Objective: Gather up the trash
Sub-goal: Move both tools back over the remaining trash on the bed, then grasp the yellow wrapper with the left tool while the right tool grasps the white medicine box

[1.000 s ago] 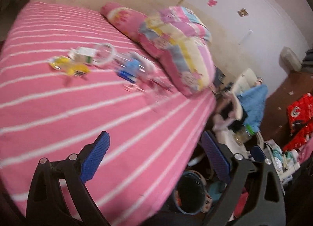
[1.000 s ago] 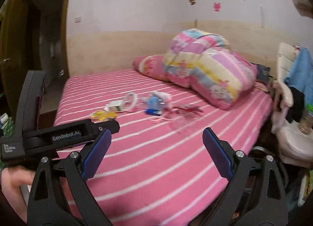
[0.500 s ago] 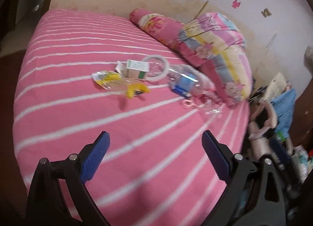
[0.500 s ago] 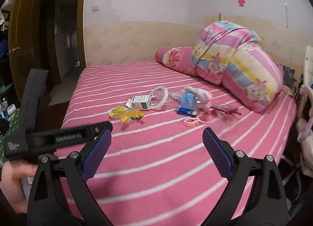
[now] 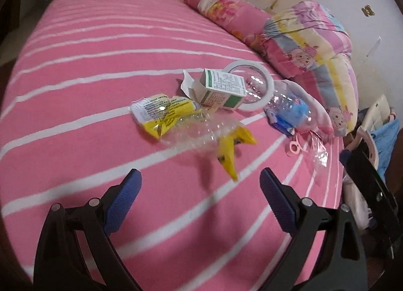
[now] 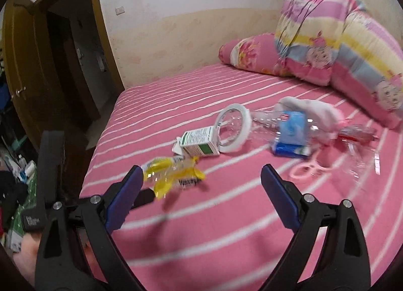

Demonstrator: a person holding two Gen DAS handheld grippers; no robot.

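Trash lies in a loose row on the pink striped bed (image 5: 75, 69): a yellow wrapper (image 5: 163, 112) (image 6: 171, 172), a green-and-white carton (image 5: 221, 89) (image 6: 200, 141), a white tape ring (image 5: 254, 84) (image 6: 234, 127), a clear bottle with blue label (image 5: 287, 114) (image 6: 292, 132), pink scissors (image 6: 308, 171) and clear film (image 5: 318, 149). My left gripper (image 5: 200, 187) is open and empty, just short of the yellow wrapper. My right gripper (image 6: 201, 185) is open and empty, over the bed near the wrapper. The left gripper's body (image 6: 50, 165) shows at the left of the right wrist view.
A striped quilt (image 5: 322, 46) (image 6: 340, 36) and a pink pillow (image 5: 226, 11) (image 6: 252, 51) lie at the head of the bed. Cluttered furniture (image 5: 372, 139) stands past the bed's right edge. A dark doorway (image 6: 75, 69) is beyond its left side.
Both grippers have moved forward over the bed toward the trash, which now looks much larger and closer. Both stay open and empty.
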